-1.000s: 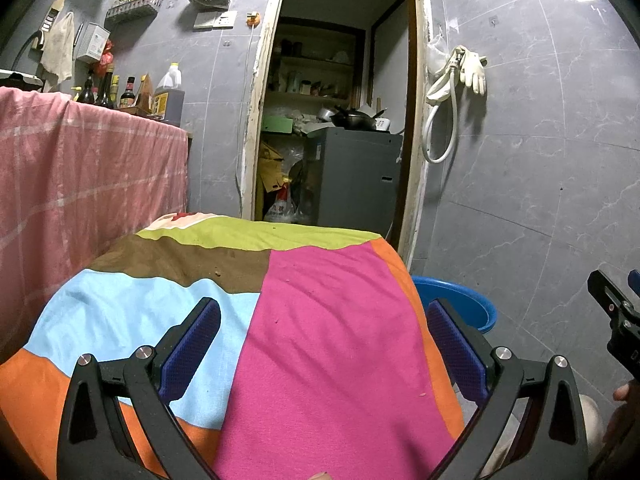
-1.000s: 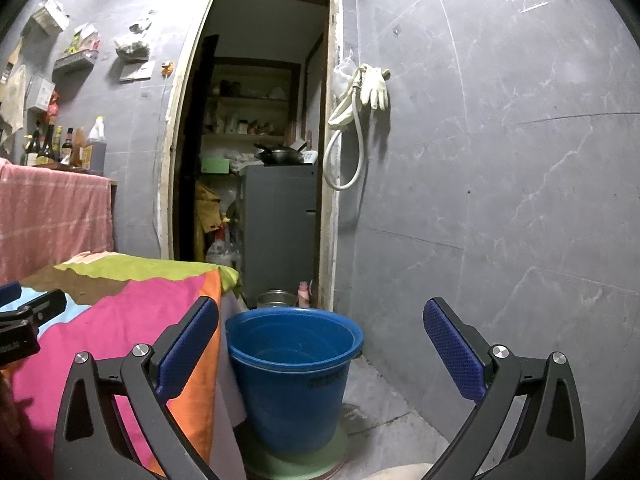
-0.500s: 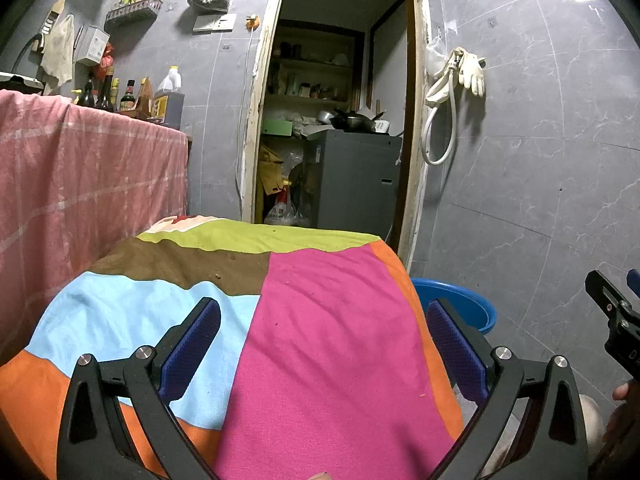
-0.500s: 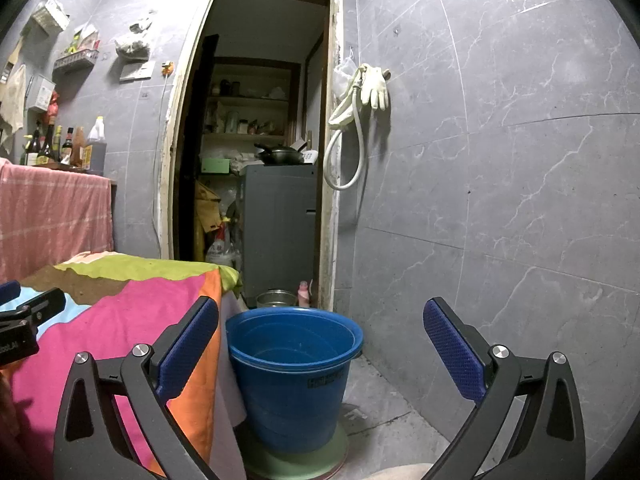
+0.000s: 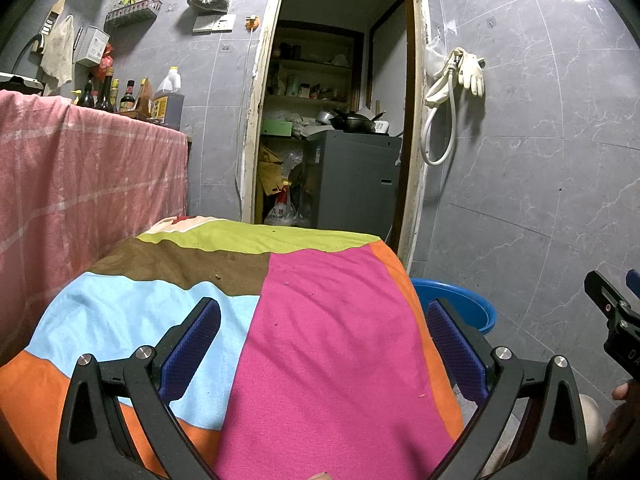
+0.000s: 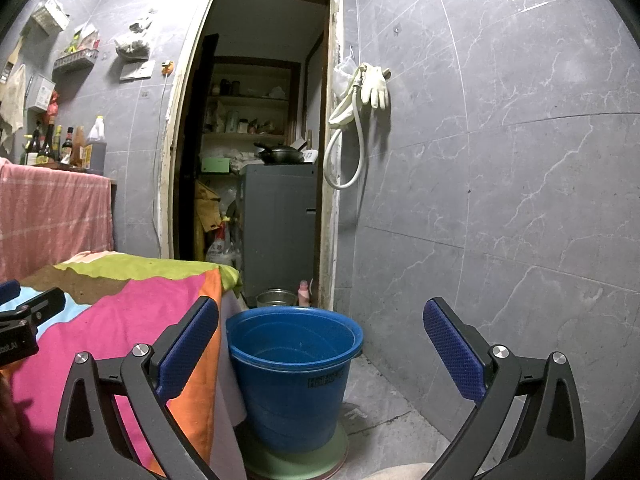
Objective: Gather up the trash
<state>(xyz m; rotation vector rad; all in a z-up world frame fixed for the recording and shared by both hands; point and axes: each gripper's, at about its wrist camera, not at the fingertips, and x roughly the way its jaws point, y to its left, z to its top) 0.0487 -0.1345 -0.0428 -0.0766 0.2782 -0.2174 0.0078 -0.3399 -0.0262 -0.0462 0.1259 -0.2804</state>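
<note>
- A small room with grey marbled wall tiles (image 6: 500, 168) and an open doorway (image 5: 336, 92) into a dim pantry of cluttered shelves.
- Compared with a second ago, almost nothing differs: both views are framed the same, and the right tool's tip at the edge of the left view sits only very slightly lower.
- Far left, a pink checked cloth (image 5: 80, 176) drapes a counter carrying dark sauce bottles and a large oil jug (image 5: 169, 98); its yellow label is too small to read.
- In front, the bench (image 5: 320, 320) wears a patchwork cover of light blue, brown, lime, magenta and orange, with a few tiny crumbs on it. No larger piece of trash can be made out on it.
- The left tongs (image 5: 322, 328) hover over the cover, blue pads spread wide apart, holding nothing.
- Through the doorway, a grey appliance (image 5: 352, 180) has a black wok on top; a white bottle at its foot bears red characters, not legible.
- Just beside the bench's right edge, a blue bucket (image 6: 294, 364) stands on a pale green disc on the floor. It looks empty. A small dark label on its side cannot be read.
- The right tongs (image 6: 320, 334) hang above the bucket, opened wide, gripping nothing.
- On the right wall, a white hose and pale rubber gloves (image 6: 374, 86) hang from a hook.
- Part of a hand (image 5: 622, 394) shows at the left view's right edge, beneath the right tool.
</note>
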